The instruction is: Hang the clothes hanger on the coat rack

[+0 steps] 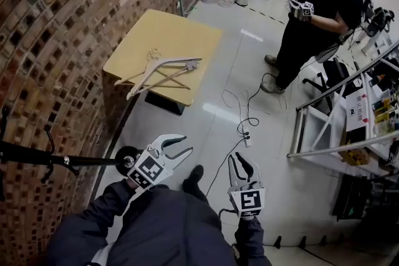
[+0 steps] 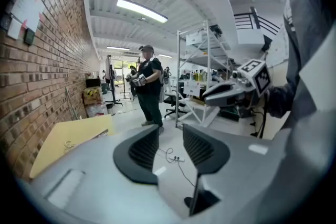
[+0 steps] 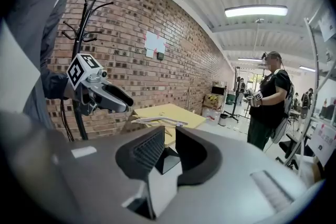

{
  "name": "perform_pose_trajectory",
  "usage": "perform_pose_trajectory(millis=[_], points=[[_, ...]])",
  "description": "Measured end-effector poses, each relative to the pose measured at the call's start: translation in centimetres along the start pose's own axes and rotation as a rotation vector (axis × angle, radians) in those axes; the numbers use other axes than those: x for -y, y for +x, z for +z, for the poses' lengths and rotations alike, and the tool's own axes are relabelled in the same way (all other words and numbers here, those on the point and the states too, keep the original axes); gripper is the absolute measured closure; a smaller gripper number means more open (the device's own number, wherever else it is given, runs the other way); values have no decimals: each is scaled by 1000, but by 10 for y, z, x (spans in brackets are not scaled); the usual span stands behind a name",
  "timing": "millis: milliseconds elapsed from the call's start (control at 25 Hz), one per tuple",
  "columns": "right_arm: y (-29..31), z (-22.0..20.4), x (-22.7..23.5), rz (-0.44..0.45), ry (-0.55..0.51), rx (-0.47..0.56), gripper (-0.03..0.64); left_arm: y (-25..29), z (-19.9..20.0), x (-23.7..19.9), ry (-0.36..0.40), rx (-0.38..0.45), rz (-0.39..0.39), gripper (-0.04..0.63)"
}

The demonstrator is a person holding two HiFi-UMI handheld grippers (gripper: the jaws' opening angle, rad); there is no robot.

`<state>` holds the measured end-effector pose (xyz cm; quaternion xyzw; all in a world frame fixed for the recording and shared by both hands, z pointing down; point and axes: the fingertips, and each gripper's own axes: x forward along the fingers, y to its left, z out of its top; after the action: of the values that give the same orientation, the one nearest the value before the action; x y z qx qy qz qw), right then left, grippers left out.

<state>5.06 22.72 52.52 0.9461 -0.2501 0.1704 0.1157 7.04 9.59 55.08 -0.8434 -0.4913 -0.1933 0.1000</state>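
Clothes hanger (image 1: 171, 63) — lies flat on the yellow counter (image 1: 187, 28) beside the brick wall (image 1: 56, 40). The coat rack (image 1: 62, 160) stands at the left, well apart from the counter. Left gripper (image 1: 187, 142) and right gripper (image 1: 238, 162) — fingers released, nothing between them, both well apart from the hanger.

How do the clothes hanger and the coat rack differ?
The clothes hanger is pale; the coat rack is black. The clothes hanger lies flat on the yellow table; the coat rack stands upright. Both sit beside the brick wall.
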Motion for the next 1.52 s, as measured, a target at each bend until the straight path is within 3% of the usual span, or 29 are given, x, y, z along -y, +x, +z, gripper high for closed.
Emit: perform_pose_trajectory(millis=[320,520,840,1080,1360,1520], points=[[68,10,85,70,-11,23,546,64,32,-70,-37,-23,117,422],[140,24,106,149,-34,4,546,79,34,-131,-34,-32,191,422],[270,69,124,220,-120,-50,546,78,21,-261,-116,-22,289,422],[364,97,105,328,-195,-65,532,57,-27,-343,-104,-114,419,422],[455,77,63,539,-287,-177,529,54,-106,-387,-248,-230,484,422],[497,51,48,609,-310,-253,529,63,-162,-413,-275,-331,505,422]])
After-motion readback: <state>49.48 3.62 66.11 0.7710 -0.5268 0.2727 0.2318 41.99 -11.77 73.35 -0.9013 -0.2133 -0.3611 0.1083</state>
